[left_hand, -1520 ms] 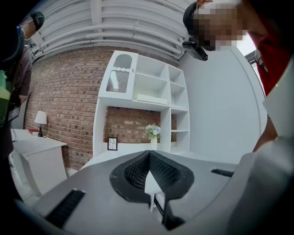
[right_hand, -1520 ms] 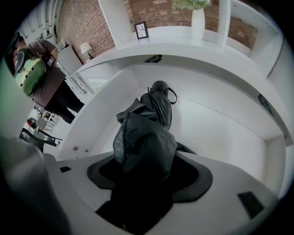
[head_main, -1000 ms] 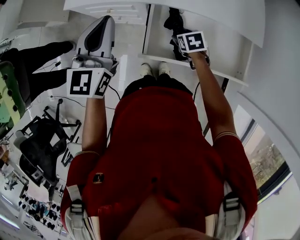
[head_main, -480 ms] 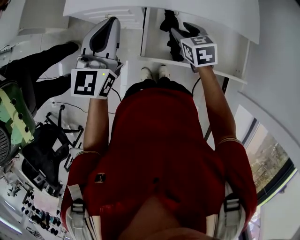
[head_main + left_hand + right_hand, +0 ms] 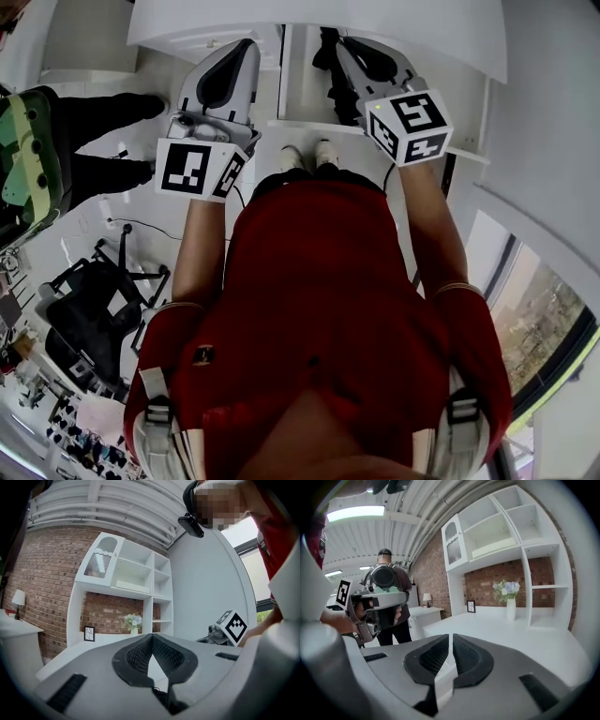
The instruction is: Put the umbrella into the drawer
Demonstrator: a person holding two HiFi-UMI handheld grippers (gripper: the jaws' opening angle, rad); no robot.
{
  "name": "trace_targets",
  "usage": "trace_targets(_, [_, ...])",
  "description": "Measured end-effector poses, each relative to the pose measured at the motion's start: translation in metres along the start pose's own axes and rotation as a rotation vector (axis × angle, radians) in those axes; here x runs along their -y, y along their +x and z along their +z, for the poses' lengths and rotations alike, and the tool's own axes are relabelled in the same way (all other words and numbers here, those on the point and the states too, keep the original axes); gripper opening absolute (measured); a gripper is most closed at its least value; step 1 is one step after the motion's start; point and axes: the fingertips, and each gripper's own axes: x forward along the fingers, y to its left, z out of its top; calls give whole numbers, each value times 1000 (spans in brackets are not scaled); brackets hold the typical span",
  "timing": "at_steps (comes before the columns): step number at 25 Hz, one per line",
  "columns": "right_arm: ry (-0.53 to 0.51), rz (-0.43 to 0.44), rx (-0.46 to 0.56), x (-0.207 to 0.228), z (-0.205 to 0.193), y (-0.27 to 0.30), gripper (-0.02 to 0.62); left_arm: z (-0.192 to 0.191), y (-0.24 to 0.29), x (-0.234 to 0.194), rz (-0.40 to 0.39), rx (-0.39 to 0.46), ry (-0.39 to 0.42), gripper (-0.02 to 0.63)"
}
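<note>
A black umbrella (image 5: 327, 54) lies in the open white drawer (image 5: 284, 75) at the top of the head view, partly hidden by my right gripper. My right gripper (image 5: 349, 45) hangs above the drawer and no longer touches the umbrella. Its jaws are closing, down to a thin slit with nothing between them (image 5: 451, 637). My left gripper (image 5: 236, 45) is held level to the left of the drawer, over the floor. Its fingertips meet and it holds nothing (image 5: 151, 635).
A white counter (image 5: 520, 634) and shelf unit (image 5: 136, 573) stand against a brick wall, with a flower vase (image 5: 510, 603) and a small picture frame (image 5: 89, 633). A bystander in dark clothes (image 5: 388, 597) stands at left. A black office chair (image 5: 80, 319) sits on the floor.
My right gripper has lifted up out of the drawer and its jaws have closed from wide open; the umbrella stays in the drawer. My left gripper drifted slightly forward and up.
</note>
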Motion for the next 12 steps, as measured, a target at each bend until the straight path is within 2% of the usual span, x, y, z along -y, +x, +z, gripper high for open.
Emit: trace_targets(12, [-96, 15, 277, -41, 59, -48, -2, 11, -2, 34, -74, 26, 10, 6])
